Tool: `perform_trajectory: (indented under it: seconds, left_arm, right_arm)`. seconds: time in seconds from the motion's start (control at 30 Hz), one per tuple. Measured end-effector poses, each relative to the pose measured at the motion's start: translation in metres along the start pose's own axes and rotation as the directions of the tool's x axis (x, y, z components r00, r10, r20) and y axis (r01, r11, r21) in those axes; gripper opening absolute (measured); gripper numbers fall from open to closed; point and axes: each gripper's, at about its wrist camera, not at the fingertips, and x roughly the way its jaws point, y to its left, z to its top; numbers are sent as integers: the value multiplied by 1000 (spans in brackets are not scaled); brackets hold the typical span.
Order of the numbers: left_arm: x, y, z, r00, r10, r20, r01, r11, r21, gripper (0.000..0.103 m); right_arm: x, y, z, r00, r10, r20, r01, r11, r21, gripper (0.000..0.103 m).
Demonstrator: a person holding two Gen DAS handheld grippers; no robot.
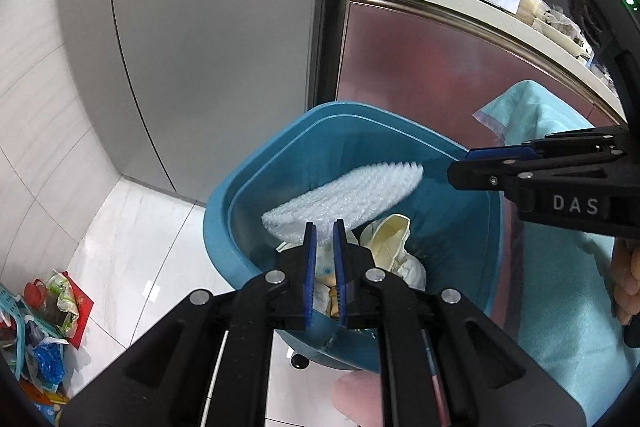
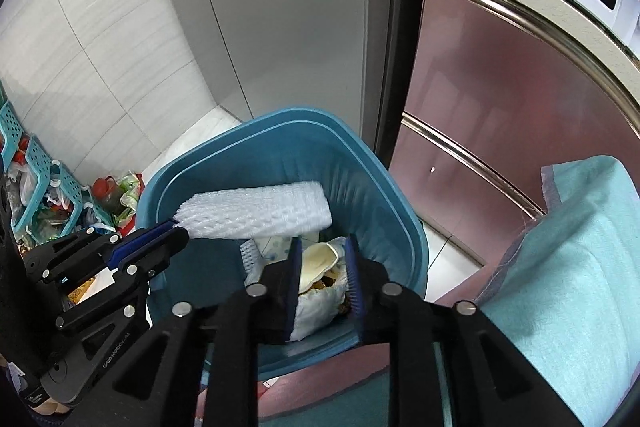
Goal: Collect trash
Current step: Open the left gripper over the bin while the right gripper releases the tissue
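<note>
Blue bin [image 2: 400, 223] with white foam netting [image 2: 260, 213] atop crumpled wrappers [image 2: 320, 291]; both tongs' jaws slightly apart, empty.

My left gripper [image 1: 325, 267] is matte black plastic, its linkage arms pinned with round silver rivets and cut with long slots. Its fingers [image 1: 310, 275] carry ribbed blue pads. The right gripper [image 2: 322, 283] is built the same, and raised white letters "DAS" sit on its side. A green light glows on what may be its camera housing.
</note>
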Motion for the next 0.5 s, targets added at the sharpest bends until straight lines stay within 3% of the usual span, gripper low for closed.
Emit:
perform_trajectory:
  seconds: [0.3,0.4,0.47,0.5]
  left_arm:
    - [-7,1,4,1000,11,19,-11,1000,-5,16]
    - [-12,4,6,999,21,31,-20,1000,-19,35]
    - [-16,7,7,999,24,40,-23,999,-26,51]
    - [-18,8,7,999,22,43,-21,999,-32,53]
  right_arm:
    - [-9,0,3,1000,0,26,0,1000,2,25]
    - [-10,0,3,1000,1,30,-1,1000,6,28]
    - [-10,-1,2,999,1,33,-2,1000,9,34]
    - [-10,-1,2,999,1,35,-2,1000,12,38]
